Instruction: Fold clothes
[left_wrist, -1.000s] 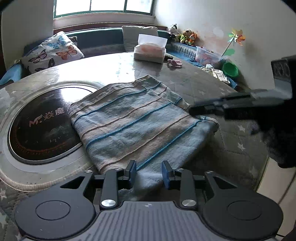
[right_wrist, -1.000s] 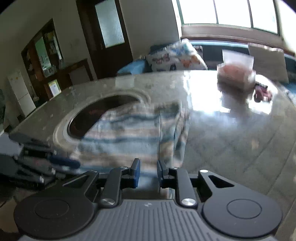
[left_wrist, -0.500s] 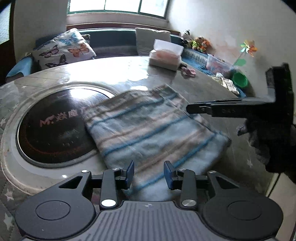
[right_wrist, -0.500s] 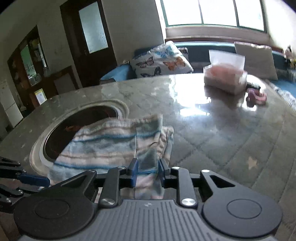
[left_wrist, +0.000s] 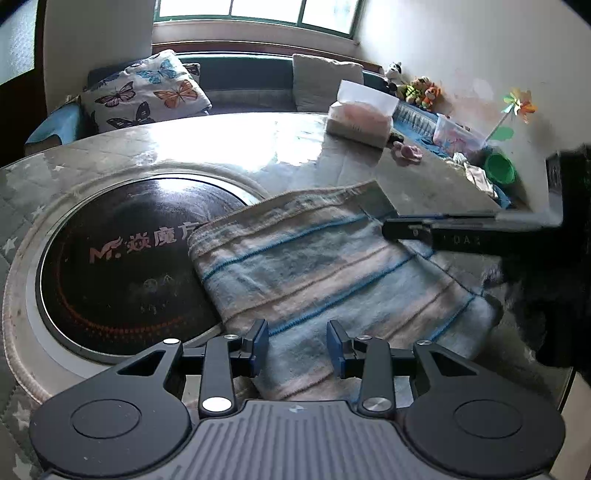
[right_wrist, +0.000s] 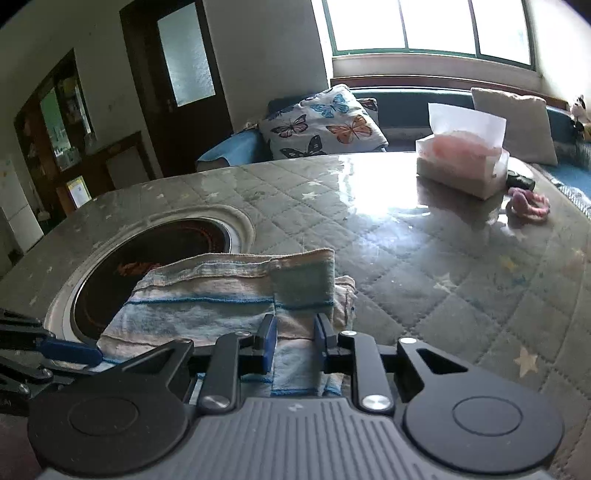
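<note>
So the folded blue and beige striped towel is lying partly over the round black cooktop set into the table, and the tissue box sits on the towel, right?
Not quite. The folded blue and beige striped towel does overlap the round black cooktop, but the tissue box stands on the bare table, far from the towel, as the right wrist view shows.

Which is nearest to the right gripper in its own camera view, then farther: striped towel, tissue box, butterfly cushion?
1. Striped blue-and-beige towel, just ahead of the right gripper.
2. White tissue box, far right on the table.
3. Butterfly-print cushion, beyond the table.
</note>
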